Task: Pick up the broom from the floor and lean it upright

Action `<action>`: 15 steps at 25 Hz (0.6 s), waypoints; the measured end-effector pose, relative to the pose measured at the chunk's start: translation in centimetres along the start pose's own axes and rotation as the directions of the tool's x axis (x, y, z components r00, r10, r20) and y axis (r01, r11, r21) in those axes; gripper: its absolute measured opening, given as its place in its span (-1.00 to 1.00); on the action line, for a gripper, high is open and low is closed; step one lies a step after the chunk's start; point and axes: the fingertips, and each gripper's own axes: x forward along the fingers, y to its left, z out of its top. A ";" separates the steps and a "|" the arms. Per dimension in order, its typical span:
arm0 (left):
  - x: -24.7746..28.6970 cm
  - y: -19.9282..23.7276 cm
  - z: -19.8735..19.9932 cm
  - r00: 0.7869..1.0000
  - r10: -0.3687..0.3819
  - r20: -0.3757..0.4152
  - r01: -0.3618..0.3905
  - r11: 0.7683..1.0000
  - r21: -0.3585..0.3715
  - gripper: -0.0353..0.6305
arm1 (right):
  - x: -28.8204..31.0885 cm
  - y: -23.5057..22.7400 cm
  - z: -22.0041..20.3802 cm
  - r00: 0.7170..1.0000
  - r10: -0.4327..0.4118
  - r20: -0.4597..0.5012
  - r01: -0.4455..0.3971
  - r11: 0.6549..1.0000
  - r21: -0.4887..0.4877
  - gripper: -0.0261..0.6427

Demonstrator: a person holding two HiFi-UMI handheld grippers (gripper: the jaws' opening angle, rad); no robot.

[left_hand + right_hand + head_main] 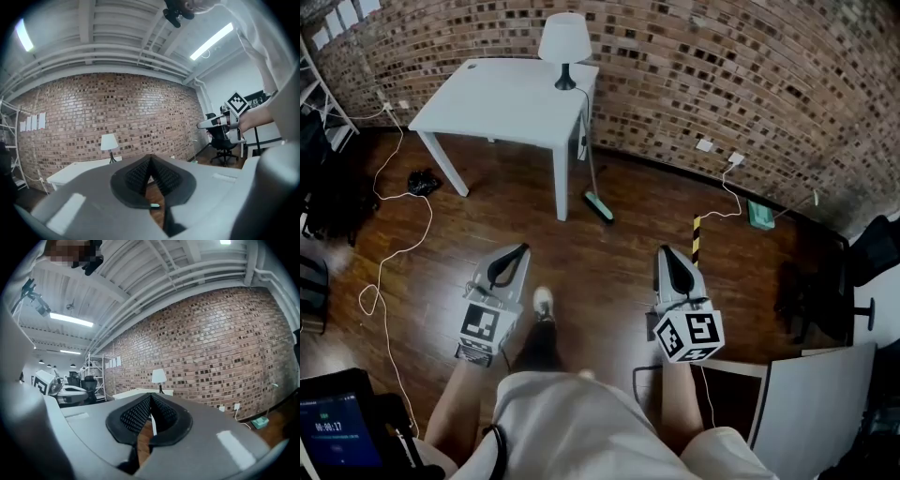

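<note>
left gripper (pixel 519 251) and right gripper (pixel 665 253), jaws together and empty, keep clear of the broom (pixel 599 207) apparently leaning on the table (pixel 487 108), upper centre.

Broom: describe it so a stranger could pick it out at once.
Find the white table by the brick wall. At its leg under the lamp stands the broom. Only it has a thin upright handle above a green head.

White table (pixel 497 103) with lamp (pixel 564 42), brick wall (pixel 722 75) behind
</note>
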 end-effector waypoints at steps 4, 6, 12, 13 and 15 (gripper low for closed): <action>-5.7 -3.6 1.4 0.998 0.049 0.039 -0.046 0.996 -0.070 -0.89 | -6.5 1.4 -0.2 1.000 0.003 -0.002 -0.003 1.000 0.000 -0.89; -8.1 -4.8 2.6 0.996 0.061 0.068 -0.053 0.993 -0.105 -0.89 | -8.9 2.1 0.1 1.000 0.001 0.004 -0.001 1.000 0.010 -0.89; -13.2 -5.5 2.8 0.996 0.086 0.025 -0.084 0.994 -0.075 -0.89 | -12.8 5.1 0.1 1.000 0.006 -0.014 -0.006 0.999 0.031 -0.89; -13.9 -5.1 2.7 0.995 0.097 0.026 -0.094 0.992 -0.085 -0.89 | -13.2 5.8 0.0 1.000 0.009 -0.009 -0.009 0.999 0.033 -0.89; -15.0 -4.5 2.5 0.994 0.106 0.020 -0.103 0.990 -0.095 -0.89 | -13.9 6.8 -0.1 1.000 0.002 0.003 -0.002 0.999 0.035 -0.89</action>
